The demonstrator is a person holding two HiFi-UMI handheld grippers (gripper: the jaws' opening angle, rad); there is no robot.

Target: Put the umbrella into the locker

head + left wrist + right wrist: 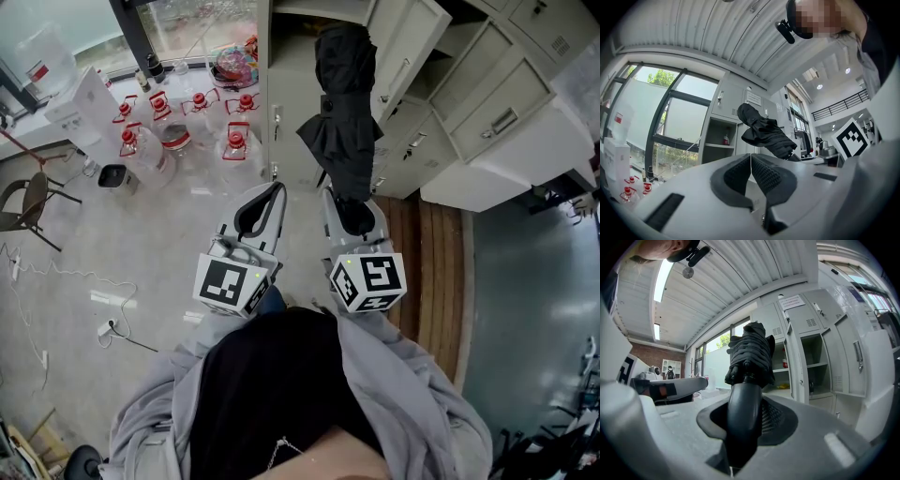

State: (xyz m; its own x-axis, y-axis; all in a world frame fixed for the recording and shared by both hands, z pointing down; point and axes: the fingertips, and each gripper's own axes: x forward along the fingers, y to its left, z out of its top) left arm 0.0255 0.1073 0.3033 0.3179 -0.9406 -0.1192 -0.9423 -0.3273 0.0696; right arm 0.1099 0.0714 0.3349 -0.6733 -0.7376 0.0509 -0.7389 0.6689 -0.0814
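Pointing at locker, umbrella in right claw

Matt blk cloth umbrella; grey metal locker

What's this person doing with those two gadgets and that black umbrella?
A person holds a gripper in each hand. The right gripper has its jaws clamped on the handle of a folded black umbrella, pointing it toward the grey lockers, some with doors open. The left gripper is empty, jaws together. The umbrella isn't in a locker yet.
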